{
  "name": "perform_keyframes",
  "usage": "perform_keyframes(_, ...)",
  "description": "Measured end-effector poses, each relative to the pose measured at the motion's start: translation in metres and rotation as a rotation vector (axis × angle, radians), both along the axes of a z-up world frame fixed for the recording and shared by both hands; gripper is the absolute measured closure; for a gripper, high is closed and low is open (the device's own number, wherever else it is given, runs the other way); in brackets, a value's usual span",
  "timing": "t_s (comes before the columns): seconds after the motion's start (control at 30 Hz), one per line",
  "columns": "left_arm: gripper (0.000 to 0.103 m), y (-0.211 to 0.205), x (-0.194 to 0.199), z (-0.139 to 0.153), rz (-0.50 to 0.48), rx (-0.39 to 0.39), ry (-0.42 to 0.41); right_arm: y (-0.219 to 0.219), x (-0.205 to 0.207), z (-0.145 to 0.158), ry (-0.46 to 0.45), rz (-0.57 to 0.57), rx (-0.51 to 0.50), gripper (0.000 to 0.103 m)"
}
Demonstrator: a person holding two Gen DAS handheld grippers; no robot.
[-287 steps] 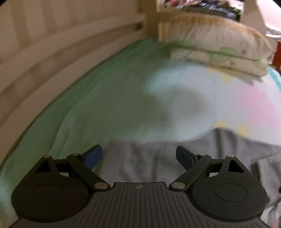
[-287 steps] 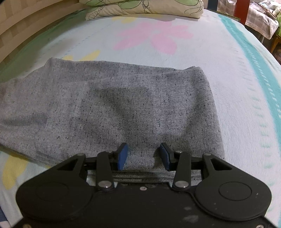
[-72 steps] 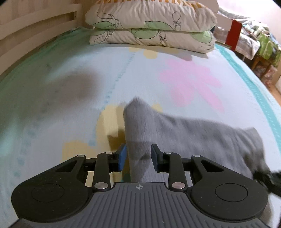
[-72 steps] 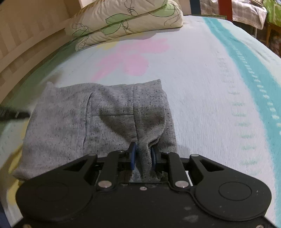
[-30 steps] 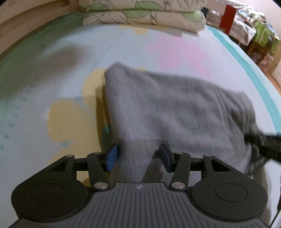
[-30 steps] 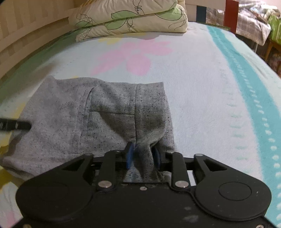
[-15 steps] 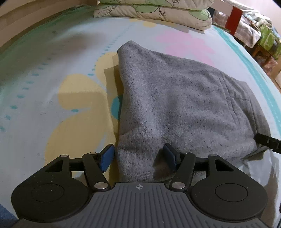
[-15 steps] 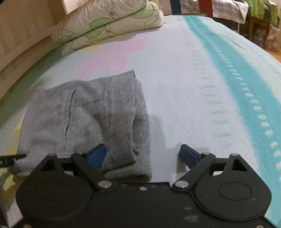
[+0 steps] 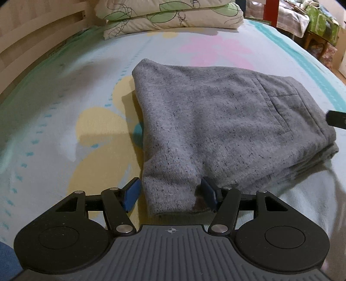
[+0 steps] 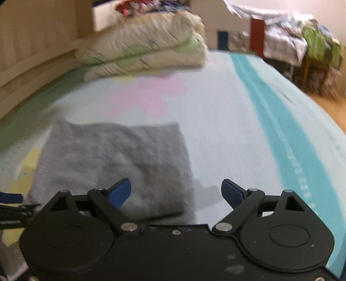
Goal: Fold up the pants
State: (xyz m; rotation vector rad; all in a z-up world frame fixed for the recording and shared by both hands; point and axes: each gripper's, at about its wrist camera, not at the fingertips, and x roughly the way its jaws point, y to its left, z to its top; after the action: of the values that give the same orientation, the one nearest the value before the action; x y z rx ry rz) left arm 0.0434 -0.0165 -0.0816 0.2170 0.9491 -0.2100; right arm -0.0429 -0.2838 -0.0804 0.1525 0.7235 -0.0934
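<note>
Grey speckled knit, the pants [image 9: 227,121] lie folded into a thick, roughly square bundle on the bed [image 9: 64,103], on its flowered sheet, about midway between the two long edges and well short of the pillows [image 9: 170,15] stacked at the head end. A seamed pocket panel shows on the top layer toward the bundle's right side, and several layers of cloth are stacked at the right-hand edge. A ribbed cuff end of the bundle points toward the left gripper [image 9: 170,194] and lies between its blue pads [image 9: 132,192]; the tongs stand apart, with a gap on the left side of the cuff, while the right pad sits just beside the cloth, whether touching I cannot tell. Nothing is clamped.

In the right wrist view, which is blurred, the right gripper [image 10: 176,193] has its tongs spread wide and holds nothing. Its left pad [image 10: 120,192] is in front of the near right corner of the bundle [image 10: 114,164], its right pad in front of bare sheet [image 10: 227,129]. A teal stripe [image 10: 279,138] runs along the bed near its right edge. A pale wooden rail [image 9: 32,49] runs along the left edge of the bed, and a red post [image 10: 257,36] and cluttered furniture stand beyond the head-end right corner.
</note>
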Motion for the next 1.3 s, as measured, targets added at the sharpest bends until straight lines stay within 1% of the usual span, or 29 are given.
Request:
perform_keyframes(0.1,0.044,0.002,0.001,0.0,0.006,-0.012,0.006,0.02,0.005,0.003,-0.009,0.069,-0.016,0.008)
perform_keyframes(0.17,0.044,0.004,0.001,0.001,0.012,-0.021,0.011,0.037,0.01,-0.002,-0.005,0.118,-0.041,0.008)
perform_keyframes(0.23,0.044,0.006,0.001,0.001,0.021,-0.034,0.014,0.052,0.009,-0.013,0.03,0.168,-0.07,0.008)
perform_keyframes(0.3,0.044,0.007,-0.001,0.002,0.024,-0.05,0.013,0.067,0.009,-0.032,0.111,0.2,-0.122,0.007)
perform_keyframes(0.33,0.044,0.008,-0.002,0.004,0.022,-0.057,0.01,0.071,0.013,-0.038,0.122,0.203,-0.143,0.007)
perform_keyframes(0.37,0.044,0.009,-0.002,0.005,0.018,-0.066,0.002,0.072,0.008,-0.041,0.105,0.198,-0.148,0.007)
perform_keyframes(0.47,0.044,0.017,-0.007,0.016,0.015,-0.148,-0.046,0.063,0.006,-0.037,0.113,0.179,-0.086,0.008)
perform_keyframes(0.53,0.044,0.024,-0.005,0.022,0.016,-0.21,-0.058,0.052,0.003,-0.031,0.086,0.173,-0.07,0.008)
perform_keyframes(0.57,0.044,0.029,-0.002,0.025,0.019,-0.237,-0.061,0.046,0.001,-0.025,0.055,0.16,-0.076,0.008)
perform_keyframes(0.63,0.044,0.036,0.008,0.027,0.047,-0.266,-0.063,0.033,-0.001,-0.015,0.015,0.135,-0.068,0.007)
perform_keyframes(0.7,0.044,0.041,0.022,0.025,0.075,-0.279,-0.061,0.017,0.007,-0.009,-0.001,0.1,-0.034,0.007)
perform_keyframes(0.77,0.044,0.045,0.039,0.022,0.088,-0.289,-0.039,0.001,0.02,-0.01,0.007,0.064,-0.004,0.007)
perform_keyframes(0.83,0.044,0.047,0.054,0.016,0.087,-0.302,-0.004,-0.011,0.037,-0.016,0.027,0.056,0.029,0.007)
perform_keyframes(0.97,0.044,0.045,0.076,-0.007,0.077,-0.324,0.114,-0.035,0.062,-0.032,0.073,0.053,0.114,0.007)
perform_keyframes(1.03,0.039,0.042,0.082,-0.017,0.077,-0.333,0.143,-0.044,0.076,-0.043,0.11,0.068,0.183,0.007)
perform_keyframes(1.07,0.032,0.042,0.081,-0.019,0.069,-0.343,0.13,-0.049,0.082,-0.05,0.137,0.078,0.228,0.007)
perform_keyframes(1.1,0.028,0.04,0.08,-0.019,0.059,-0.346,0.119,-0.053,0.086,-0.056,0.155,0.08,0.259,0.007)
perform_keyframes(1.13,0.026,0.038,0.082,-0.02,0.05,-0.341,0.114,-0.056,0.09,-0.064,0.174,0.086,0.3,0.003)
perform_keyframes(1.17,0.023,0.035,0.084,-0.021,0.04,-0.338,0.108,-0.059,0.093,-0.068,0.168,0.095,0.325,0.002)
perform_keyframes(1.2,0.017,0.033,0.086,-0.022,0.032,-0.344,0.105,-0.06,0.093,-0.069,0.153,0.11,0.336,0.002)
perform_keyframes(1.23,0.014,0.032,0.089,-0.023,0.025,-0.355,0.107,-0.06,0.094,-0.07,0.153,0.128,0.346,0.002)
perform_keyframes(1.27,0.007,0.03,0.091,-0.025,0.017,-0.362,0.108,-0.059,0.097,-0.071,0.151,0.151,0.364,0.002)
perform_keyframes(1.3,0.004,0.027,0.095,-0.026,0.004,-0.365,0.109,-0.058,0.1,-0.072,0.15,0.169,0.382,0.003)
